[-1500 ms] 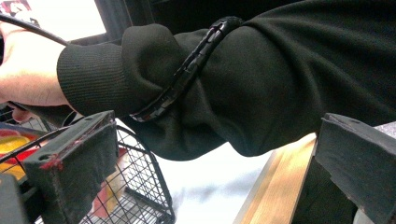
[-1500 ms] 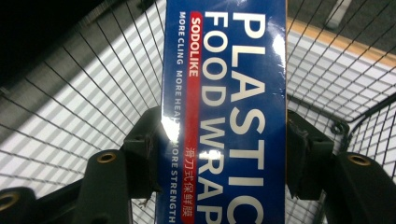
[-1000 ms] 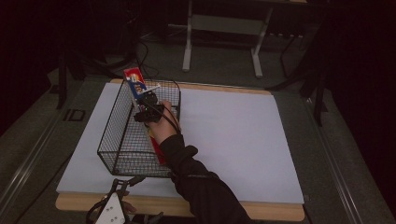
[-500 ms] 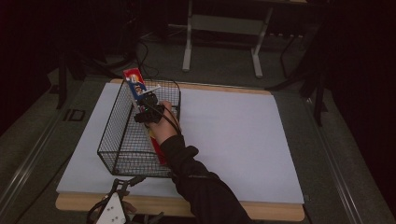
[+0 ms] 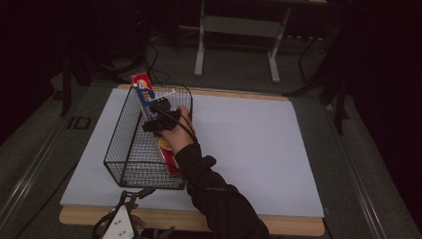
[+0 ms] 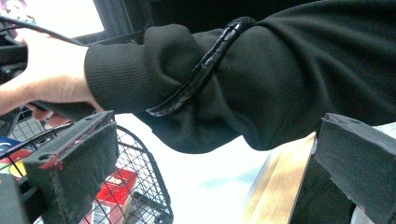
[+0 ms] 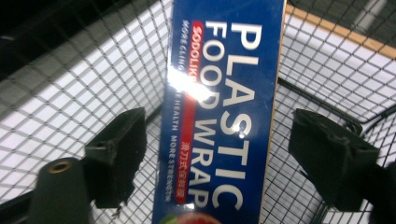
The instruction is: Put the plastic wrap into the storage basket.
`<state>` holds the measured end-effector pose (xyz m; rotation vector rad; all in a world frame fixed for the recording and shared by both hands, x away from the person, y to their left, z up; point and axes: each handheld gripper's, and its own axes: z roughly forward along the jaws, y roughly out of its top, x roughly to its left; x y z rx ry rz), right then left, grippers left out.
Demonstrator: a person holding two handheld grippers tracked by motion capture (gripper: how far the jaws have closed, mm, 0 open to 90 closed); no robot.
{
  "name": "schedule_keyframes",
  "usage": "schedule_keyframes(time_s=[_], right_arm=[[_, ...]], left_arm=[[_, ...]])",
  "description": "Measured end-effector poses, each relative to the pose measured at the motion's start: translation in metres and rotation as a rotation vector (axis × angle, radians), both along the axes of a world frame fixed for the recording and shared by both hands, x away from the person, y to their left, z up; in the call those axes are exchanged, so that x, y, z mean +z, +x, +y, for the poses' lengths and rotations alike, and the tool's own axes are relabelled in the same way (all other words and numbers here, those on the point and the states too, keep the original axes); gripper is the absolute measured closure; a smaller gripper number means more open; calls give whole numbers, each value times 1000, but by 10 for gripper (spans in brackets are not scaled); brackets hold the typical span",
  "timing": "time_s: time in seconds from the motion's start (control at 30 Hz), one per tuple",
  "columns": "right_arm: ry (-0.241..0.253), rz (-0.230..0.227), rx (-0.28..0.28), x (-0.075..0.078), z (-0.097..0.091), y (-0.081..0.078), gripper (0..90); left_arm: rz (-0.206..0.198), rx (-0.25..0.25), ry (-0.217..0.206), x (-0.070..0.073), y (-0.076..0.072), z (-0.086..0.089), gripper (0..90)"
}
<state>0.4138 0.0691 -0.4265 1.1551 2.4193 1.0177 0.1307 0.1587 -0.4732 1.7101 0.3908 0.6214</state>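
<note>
I count one wire basket (image 5: 130, 149), one plastic food wrap box (image 7: 224, 107) leaning in it, one red box (image 6: 114, 186) and my two hand-held grippers.

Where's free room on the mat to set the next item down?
Free: the white mat right of the basket, out to its far and right edges. A narrow strip lies left of the basket. Crowded: the basket, with the wrap box leaning in it, the right gripper at it, jaws just opening. The left gripper sits at the near edge.
</note>
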Motion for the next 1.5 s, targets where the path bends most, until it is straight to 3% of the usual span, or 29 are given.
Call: schedule_keyframes(time_s=[0.07,0.17,0.23,0.47,0.83,1.1,1.4,1.5], right_arm=[[33,4,34,4,-5,-1,118],[51,-15,62,12,-13,-5,116],[31,-31,79,17,-19,-8,114],[54,-68,76,29,-46,-14,121],[79,-102,42,31,-95,-26,136],[68,-137,24,36,-131,-33,139],[57,-149,13,31,-167,-42,140],[61,-131,31,26,-178,-45,139]], left_arm=[[1,1,0,0,0,0,1],[-1,2,2,0,0,-1,1],[-3,-1,-3,0,0,0,1],[-1,-3,-4,0,0,-1,1],[3,-3,0,-1,0,-2,1],[8,-4,0,-1,1,-3,1],[11,-3,5,-2,2,-4,1],[11,-4,7,-2,2,-5,1]])
